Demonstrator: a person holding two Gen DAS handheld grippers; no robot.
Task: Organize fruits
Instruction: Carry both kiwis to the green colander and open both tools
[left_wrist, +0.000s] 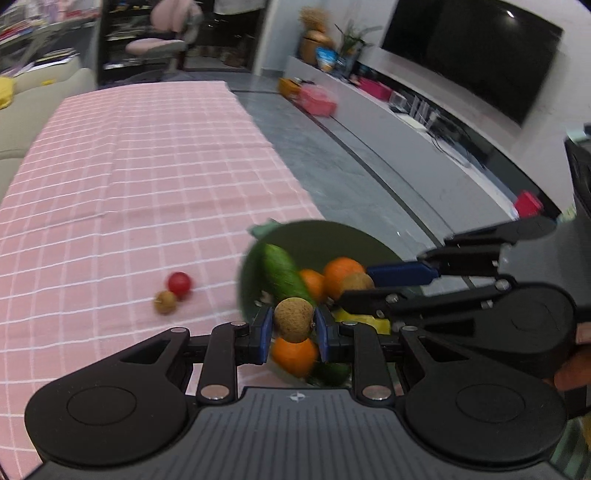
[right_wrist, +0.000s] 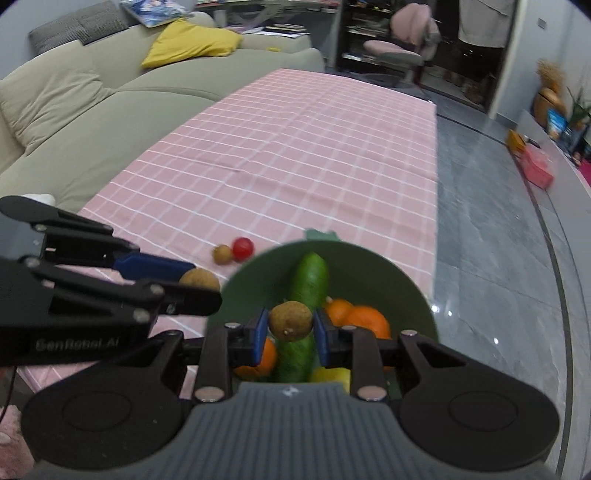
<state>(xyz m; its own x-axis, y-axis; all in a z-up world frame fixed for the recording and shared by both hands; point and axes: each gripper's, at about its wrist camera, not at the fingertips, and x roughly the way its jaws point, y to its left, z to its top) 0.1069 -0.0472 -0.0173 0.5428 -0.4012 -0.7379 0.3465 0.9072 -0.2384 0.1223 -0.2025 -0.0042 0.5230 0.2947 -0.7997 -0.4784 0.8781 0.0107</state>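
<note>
Longans fill both grippers above a green bowl (right_wrist: 413, 291) of fruit; the left gripper (left_wrist: 293, 326) is clenched on one brown longan (left_wrist: 293, 319) at lower centre of its own view, and the right gripper (right_wrist: 290, 326) is clenched on a second longan (right_wrist: 290, 320) at lower centre of the right wrist view. Directly beneath and just beyond both pairs of blue pads lies the bowl, holding a cucumber (right_wrist: 308, 284) whose long axis runs away from the right camera, several oranges (right_wrist: 369, 321) and something yellow (right_wrist: 332, 374); in the left view the right gripper reaches in from the right edge with its fruit over the oranges, so the two tools converge on the bowl from opposite sides, neither plainly nearer. Both point steeply downward over the bowl's near rim. At centre left of the left view, a third longan (left_wrist: 165, 301) and a red cherry tomato (left_wrist: 180, 283) sit touching on the pink checked tablecloth (left_wrist: 147, 166), apart from the bowl; judging by this, a release of each held longan into the bowl comes next.
</note>
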